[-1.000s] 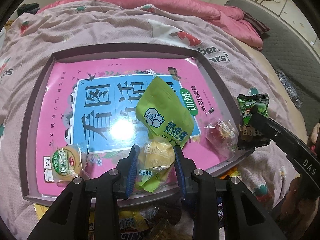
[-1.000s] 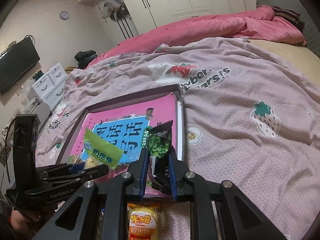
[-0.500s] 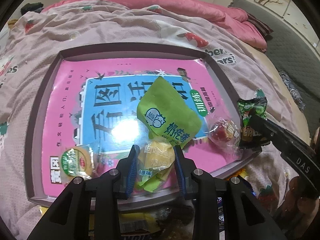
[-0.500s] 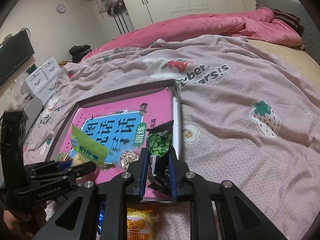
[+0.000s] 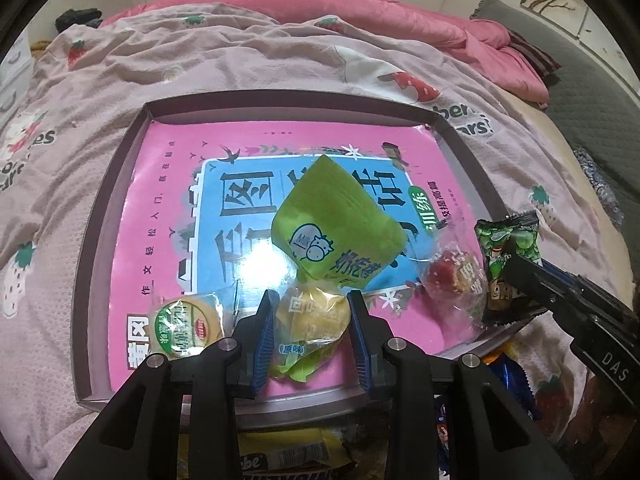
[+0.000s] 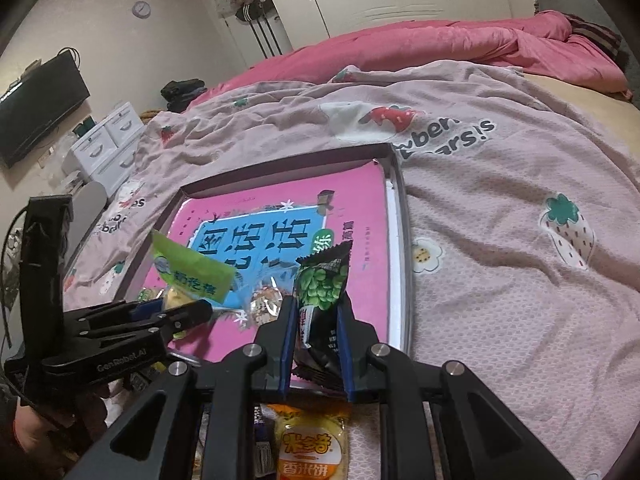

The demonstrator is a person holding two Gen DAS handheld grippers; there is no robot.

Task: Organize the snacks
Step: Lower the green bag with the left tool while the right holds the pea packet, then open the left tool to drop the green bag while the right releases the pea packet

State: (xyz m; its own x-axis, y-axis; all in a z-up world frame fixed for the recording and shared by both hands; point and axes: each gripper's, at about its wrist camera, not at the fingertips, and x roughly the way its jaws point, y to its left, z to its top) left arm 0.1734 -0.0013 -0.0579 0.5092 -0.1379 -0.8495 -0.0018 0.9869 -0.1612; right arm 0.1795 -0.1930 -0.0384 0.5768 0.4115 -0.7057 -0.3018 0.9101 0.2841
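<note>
Bed point(image 6: 500, 240), tray point(image 5: 120, 208) at centre: left hand-held gripper point(image 5: 312, 312) clamping yellow snack point(image 5: 316, 316) lengthwise; right hand-held gripper point(image 6: 316, 328) clenched on upright pea packet point(image 6: 322, 292) at tray's lower-right edge.

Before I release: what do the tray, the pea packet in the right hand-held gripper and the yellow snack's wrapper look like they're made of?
Tray: looks like rigid card or board, matte mauve, with thin folded walls; hard to confirm.
Pea packet: printed plastic film, dark and glossy, with a crimped serrated top edge.
Yellow snack's wrapper: thin clear plastic, shiny and crinkled, contents visible through it.
</note>
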